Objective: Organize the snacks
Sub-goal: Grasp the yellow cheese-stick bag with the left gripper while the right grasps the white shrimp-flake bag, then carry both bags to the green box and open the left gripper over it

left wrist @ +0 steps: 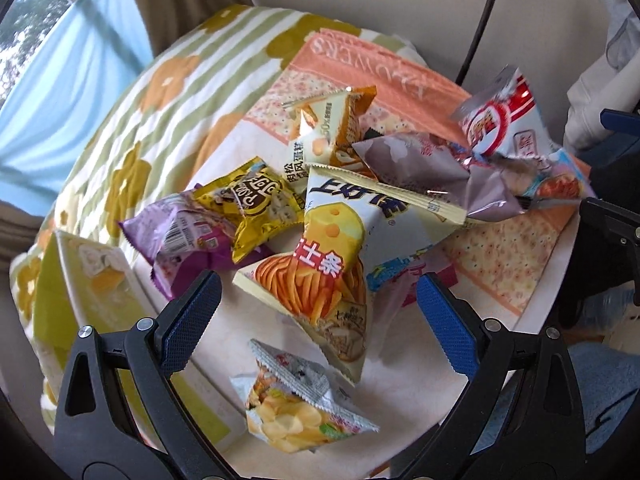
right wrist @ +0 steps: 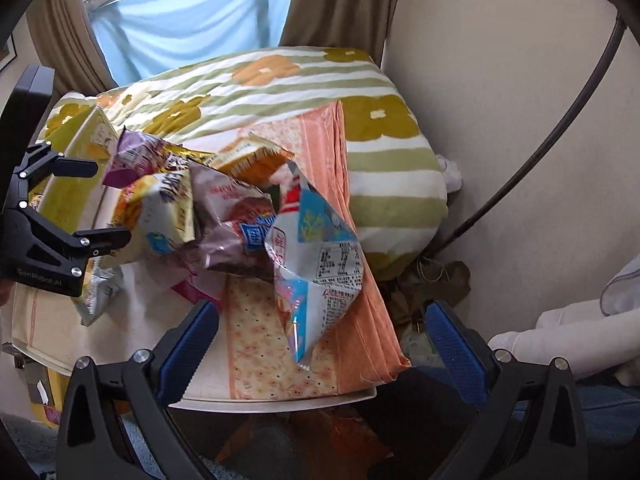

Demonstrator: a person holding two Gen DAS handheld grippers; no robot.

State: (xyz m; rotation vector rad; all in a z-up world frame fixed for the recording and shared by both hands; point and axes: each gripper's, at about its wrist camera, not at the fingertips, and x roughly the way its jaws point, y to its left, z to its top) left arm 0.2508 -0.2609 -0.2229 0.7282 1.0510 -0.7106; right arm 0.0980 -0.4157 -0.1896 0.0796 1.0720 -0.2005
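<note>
Left wrist view: left gripper (left wrist: 316, 308) gapes empty over the cheese-stick bag (left wrist: 320, 256), right gripper (right wrist: 320, 344) likewise spread, so picking begins; next, close on one bag

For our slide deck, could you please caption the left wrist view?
Open left hand-held gripper hovers over a cheese-stick snack bag amid piled snacks.

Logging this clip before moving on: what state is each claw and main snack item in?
Left claw: open, empty, above the pile.
Right claw: open, empty.
White-and-yellow cheese-stick snack bag: sealed, lying atop the pile.
Small crinkle-edged potato-chip packet: sealed, lying apart, nearest.
Yellow-green cardboard box: lying at the table's edge.
</note>
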